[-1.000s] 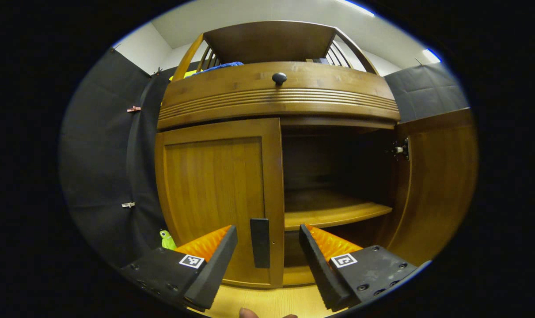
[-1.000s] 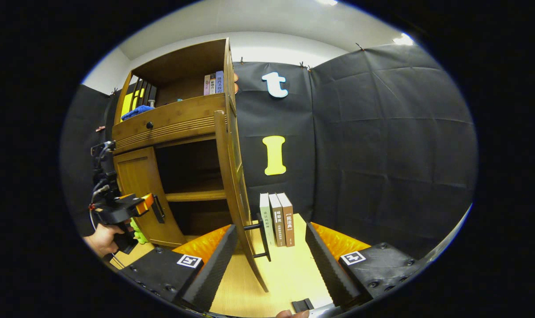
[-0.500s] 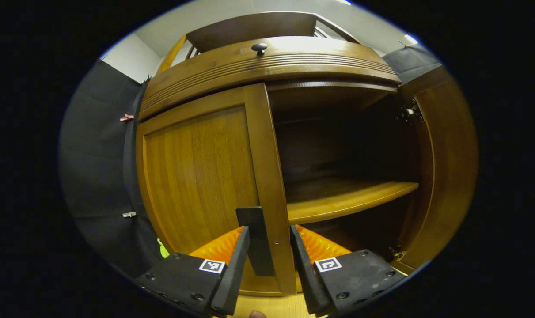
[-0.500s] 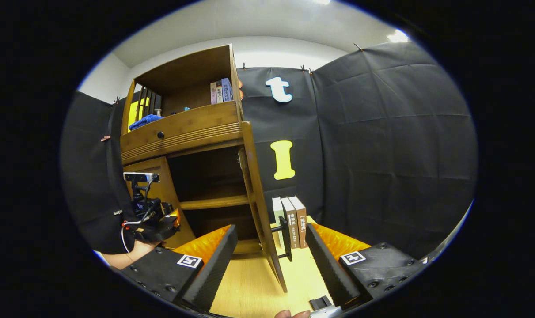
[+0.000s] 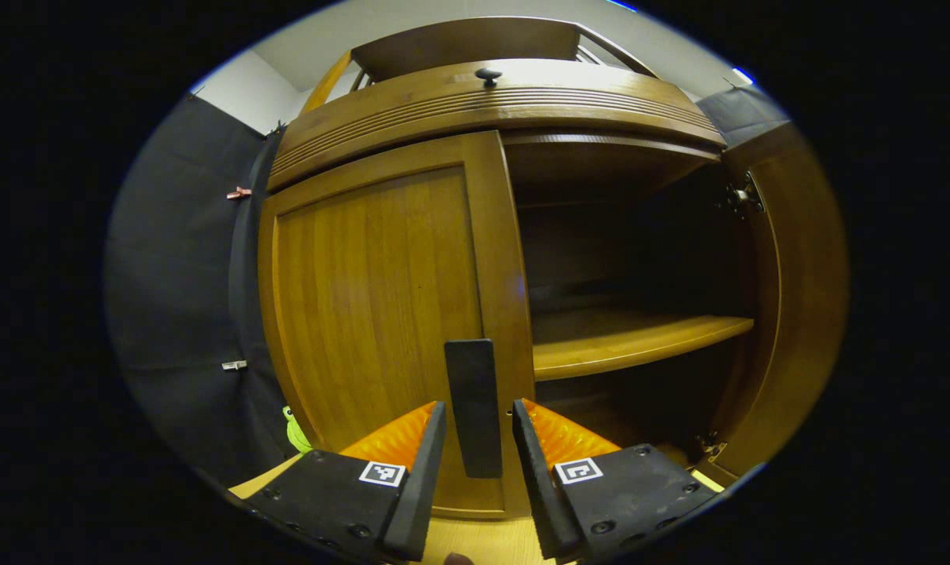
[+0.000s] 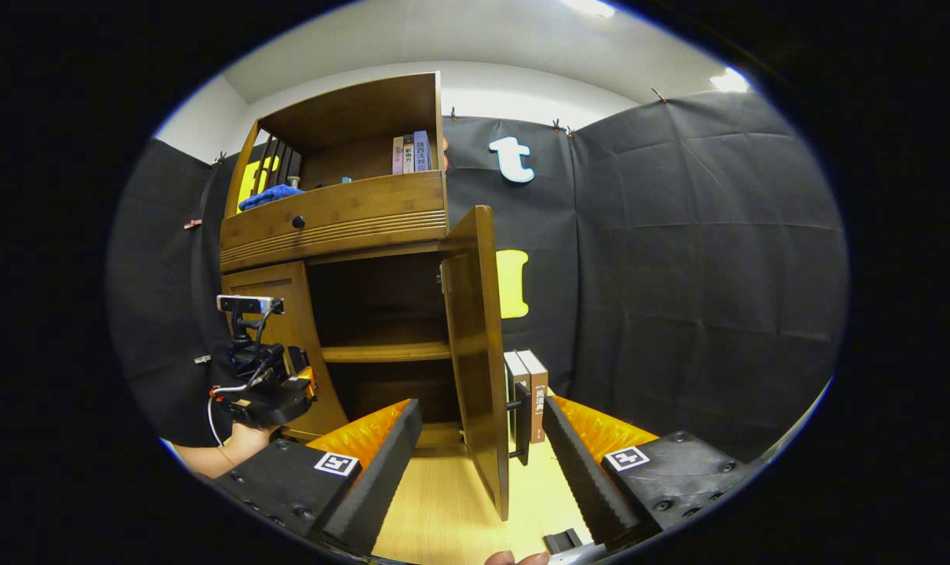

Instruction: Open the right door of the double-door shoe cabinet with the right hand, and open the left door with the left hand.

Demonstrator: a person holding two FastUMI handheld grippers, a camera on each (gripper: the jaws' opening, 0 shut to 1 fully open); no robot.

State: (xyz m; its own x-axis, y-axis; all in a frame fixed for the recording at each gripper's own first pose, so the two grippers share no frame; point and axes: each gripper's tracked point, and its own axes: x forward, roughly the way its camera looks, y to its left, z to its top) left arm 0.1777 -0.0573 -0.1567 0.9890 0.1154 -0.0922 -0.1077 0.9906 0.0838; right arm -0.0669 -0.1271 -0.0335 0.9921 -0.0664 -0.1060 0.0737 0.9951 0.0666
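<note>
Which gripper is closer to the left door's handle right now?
Left. The left gripper has its tongs on either side of the left door handle, not visibly clamped. The right gripper is over at the open right door.

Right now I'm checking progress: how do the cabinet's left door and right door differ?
The left door is shut against the cabinet; the right door stands swung open. The left door's handle sits between the left gripper fingers; the right door's handle hangs free between the open right gripper fingers. Both are brown wood with dark handles.
</note>
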